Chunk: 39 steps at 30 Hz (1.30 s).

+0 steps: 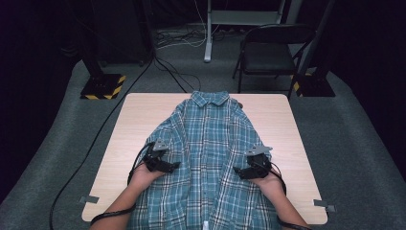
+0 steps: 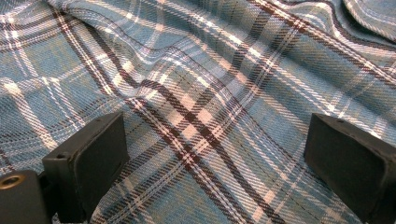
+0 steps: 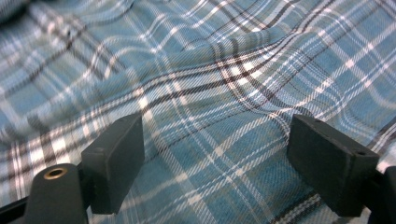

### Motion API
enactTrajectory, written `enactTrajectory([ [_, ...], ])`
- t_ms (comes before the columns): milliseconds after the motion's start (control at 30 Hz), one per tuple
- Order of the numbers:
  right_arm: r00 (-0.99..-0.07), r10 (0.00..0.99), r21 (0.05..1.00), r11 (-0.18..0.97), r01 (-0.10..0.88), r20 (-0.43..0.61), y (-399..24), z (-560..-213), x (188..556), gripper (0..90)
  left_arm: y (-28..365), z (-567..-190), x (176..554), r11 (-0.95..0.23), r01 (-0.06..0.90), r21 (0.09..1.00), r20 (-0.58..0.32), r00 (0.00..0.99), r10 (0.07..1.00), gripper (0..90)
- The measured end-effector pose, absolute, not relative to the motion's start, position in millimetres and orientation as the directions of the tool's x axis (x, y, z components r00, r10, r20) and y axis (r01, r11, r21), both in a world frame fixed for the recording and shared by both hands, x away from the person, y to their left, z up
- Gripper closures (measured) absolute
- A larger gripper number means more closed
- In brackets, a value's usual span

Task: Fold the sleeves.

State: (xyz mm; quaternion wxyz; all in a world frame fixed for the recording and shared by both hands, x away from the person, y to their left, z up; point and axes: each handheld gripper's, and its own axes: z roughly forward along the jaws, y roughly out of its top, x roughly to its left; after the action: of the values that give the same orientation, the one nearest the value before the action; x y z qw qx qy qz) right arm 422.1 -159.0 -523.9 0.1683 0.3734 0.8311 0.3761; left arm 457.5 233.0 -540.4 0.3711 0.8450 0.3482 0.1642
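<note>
Now: one plaid shirt (image 1: 210, 143) on table (image 1: 139, 115); two claws, left claw (image 1: 176, 165) and right claw (image 1: 237, 170), spread.

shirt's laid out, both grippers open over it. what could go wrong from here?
1. The plaid shirt is rumpled, with raised folds near both the left gripper and the right gripper; a pinch may catch several layers or only a ridge.
2. The shirt's hem hangs over the near edge of the table, so a pull toward the person could probably drag it off.
3. The jaws stand wide on both; uneven grabs could skew the shirt.
</note>
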Motion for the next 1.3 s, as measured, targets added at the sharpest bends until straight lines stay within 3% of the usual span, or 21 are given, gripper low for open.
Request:
enactTrajectory([
  [100,-0.655,0.755,0.748,0.415,0.518,0.034,-162,-529,424,18.0,233,-540,458,-0.482,0.467,0.742,0.018,0.704,0.710,5.5],
  [267,-0.680,0.730,0.732,0.503,0.458,-0.076,-157,-536,421,18.2,233,-540,458,-0.482,0.467,0.742,0.018,0.704,0.710,5.5],
  [567,-0.665,0.742,0.732,0.500,0.463,-0.087,-157,-531,418,15.4,233,-540,457,-0.482,0.466,0.742,0.019,0.704,0.710,5.4],
  [733,-0.663,0.747,0.787,0.442,0.429,-0.058,-158,-519,411,13.5,233,-540,458,-0.484,0.467,0.740,0.016,0.707,0.707,4.8],
  [1300,-0.670,0.738,0.743,0.492,0.453,-0.081,-152,-532,411,11.1,233,-540,458,-0.487,0.466,0.739,0.018,0.709,0.705,4.2],
])
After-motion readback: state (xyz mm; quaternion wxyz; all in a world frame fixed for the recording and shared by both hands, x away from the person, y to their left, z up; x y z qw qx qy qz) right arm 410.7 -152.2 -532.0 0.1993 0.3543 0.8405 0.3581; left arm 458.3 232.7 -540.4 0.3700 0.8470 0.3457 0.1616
